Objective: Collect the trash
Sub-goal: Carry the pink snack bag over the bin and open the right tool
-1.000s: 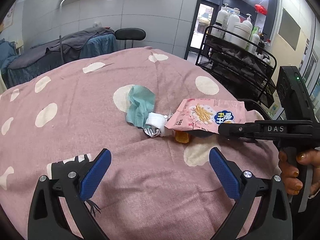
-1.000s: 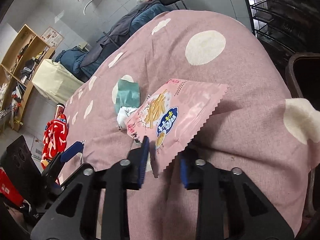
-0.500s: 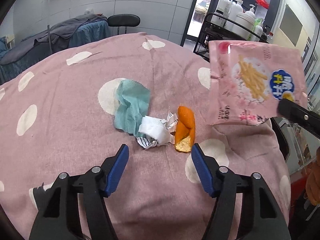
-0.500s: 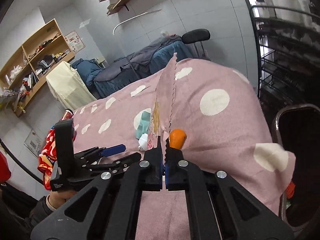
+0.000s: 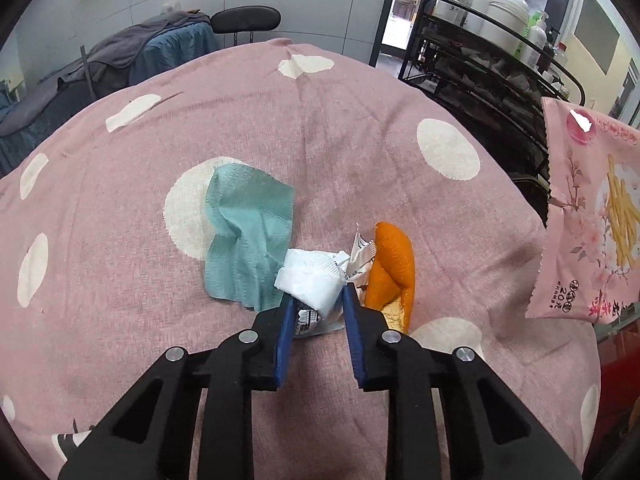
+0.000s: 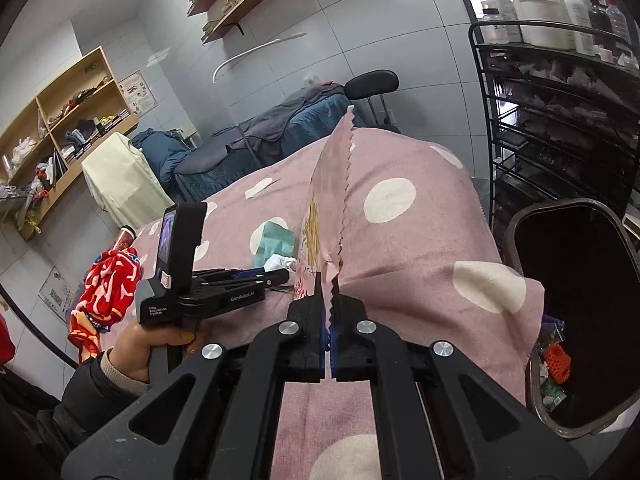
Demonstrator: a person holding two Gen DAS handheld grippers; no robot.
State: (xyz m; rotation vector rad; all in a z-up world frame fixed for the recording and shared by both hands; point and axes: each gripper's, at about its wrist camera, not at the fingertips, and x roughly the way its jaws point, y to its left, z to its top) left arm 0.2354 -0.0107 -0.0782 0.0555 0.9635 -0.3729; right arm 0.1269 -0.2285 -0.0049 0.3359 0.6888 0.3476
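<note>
A crumpled white paper wad [image 5: 310, 280] lies on the pink spotted bedcover [image 5: 320, 120], touching a rumpled teal napkin [image 5: 246, 236] on its left and a curled orange peel [image 5: 390, 270] on its right. A pink snack wrapper [image 5: 588, 220] printed with fries hangs upright in the air, off the bedcover's right edge.

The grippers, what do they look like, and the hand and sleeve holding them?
Both the left gripper and the right gripper are matte black with cut-out arms, silver pivot bolts and blue pads on the fingers. The left one has a pistol grip, white lettering along its body and an upright black block with a small screen. The left hand is bare, in a dark sleeve with a tan cuff.
</note>
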